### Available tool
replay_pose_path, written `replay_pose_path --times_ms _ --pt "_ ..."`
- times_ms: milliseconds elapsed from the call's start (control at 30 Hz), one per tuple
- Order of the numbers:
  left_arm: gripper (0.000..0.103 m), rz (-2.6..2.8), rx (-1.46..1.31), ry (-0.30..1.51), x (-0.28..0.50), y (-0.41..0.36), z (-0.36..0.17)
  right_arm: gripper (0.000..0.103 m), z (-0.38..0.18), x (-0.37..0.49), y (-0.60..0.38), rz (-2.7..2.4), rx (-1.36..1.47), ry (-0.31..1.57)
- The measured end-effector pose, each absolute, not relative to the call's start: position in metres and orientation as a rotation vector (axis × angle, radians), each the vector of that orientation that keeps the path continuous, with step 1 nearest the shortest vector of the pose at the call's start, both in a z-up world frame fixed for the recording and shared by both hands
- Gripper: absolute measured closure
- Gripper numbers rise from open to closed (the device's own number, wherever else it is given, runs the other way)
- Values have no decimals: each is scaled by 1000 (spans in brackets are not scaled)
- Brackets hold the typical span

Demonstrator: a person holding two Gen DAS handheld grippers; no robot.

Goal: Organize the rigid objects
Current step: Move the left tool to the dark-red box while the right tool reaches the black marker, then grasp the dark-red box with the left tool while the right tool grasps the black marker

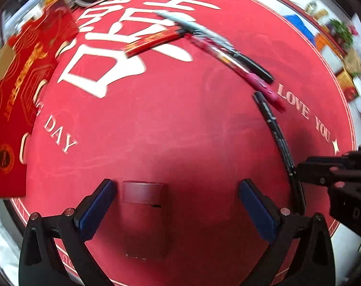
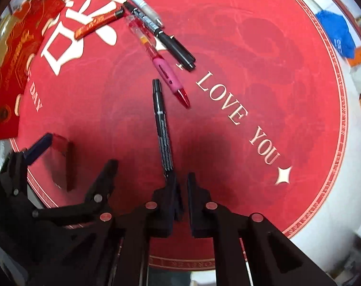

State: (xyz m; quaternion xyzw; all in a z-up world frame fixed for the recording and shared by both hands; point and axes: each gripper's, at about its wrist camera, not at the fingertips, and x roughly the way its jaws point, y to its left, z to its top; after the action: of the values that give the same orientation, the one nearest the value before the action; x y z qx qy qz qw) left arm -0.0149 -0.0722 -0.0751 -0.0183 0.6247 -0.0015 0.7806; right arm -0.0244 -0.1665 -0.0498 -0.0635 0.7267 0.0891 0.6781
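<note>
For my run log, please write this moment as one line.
right tongs: shut on black marker | left tongs: open over dark red box | other pens: on red mat

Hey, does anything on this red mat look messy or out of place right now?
The pens near the white lettering lie crisscrossed and overlapping rather than lined up. One black marker lies apart, its end in the shut right gripper. Nothing looks spilled or broken.

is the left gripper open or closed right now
Open. The left gripper has its blue pads spread wide, with the small dark red box lying between them, untouched.
</note>
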Motion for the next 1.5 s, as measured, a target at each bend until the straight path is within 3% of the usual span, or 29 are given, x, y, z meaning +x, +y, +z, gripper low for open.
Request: replay_pose_path --times_ms 233,267,300,367,533,600,800,867,933,967,1033,1133,1167,1200,1333,1500 --pt "0 19 -51 1363 -29 -43 -80 92 -52 -22 -141 261 -150 1619" --pt "0 29 -50 1368 -38 -42 -82 87 -50 -24 -137 264 -143 1617" --pt "0 39 -53 1368 -49 -37 -85 64 -48 -23 -138 265 -142 1616" --pt "0 48 -66 1365 -74 -37 -83 33 -42 -24 -143 272 -148 1577" --pt "0 31 -64 1348 -78 -41 -86 33 -53 -31 -130 285 -210 1586" --pt "0 33 -66 1337 -79 -40 -89 44 -60 -35 -122 272 -207 1607" --pt "0 15 -52 1331 -90 -42 -88 45 -67 -46 -106 280 -255 1604" --pt "0 5 -46 1336 -87 -41 -88 55 -72 -47 -90 269 -294 1596" --pt "0 -16 -30 1339 -91 -49 -90 71 -65 -48 -81 250 -326 1597" --pt "1 -26 -22 1343 -81 -55 -79 88 -65 -47 -81 253 -325 1605" --pt "3 -39 -11 1359 -75 -63 -69 93 -65 -43 -88 264 -298 1641" --pt "27 -89 29 1354 -65 -73 -62 93 -57 -32 -106 262 -287 1635" --pt "48 -114 46 1350 -67 -75 -57 93 -52 -30 -105 263 -266 1635" --pt "59 -151 50 1356 -64 -78 -55 93 -48 -30 -107 261 -240 1635" --pt "61 -188 -90 1442 -56 -59 -51 93 -39 -28 -111 250 -195 1634" --pt "62 -142 -129 1425 -48 -29 -35 93 -17 -28 -131 235 -95 1645"
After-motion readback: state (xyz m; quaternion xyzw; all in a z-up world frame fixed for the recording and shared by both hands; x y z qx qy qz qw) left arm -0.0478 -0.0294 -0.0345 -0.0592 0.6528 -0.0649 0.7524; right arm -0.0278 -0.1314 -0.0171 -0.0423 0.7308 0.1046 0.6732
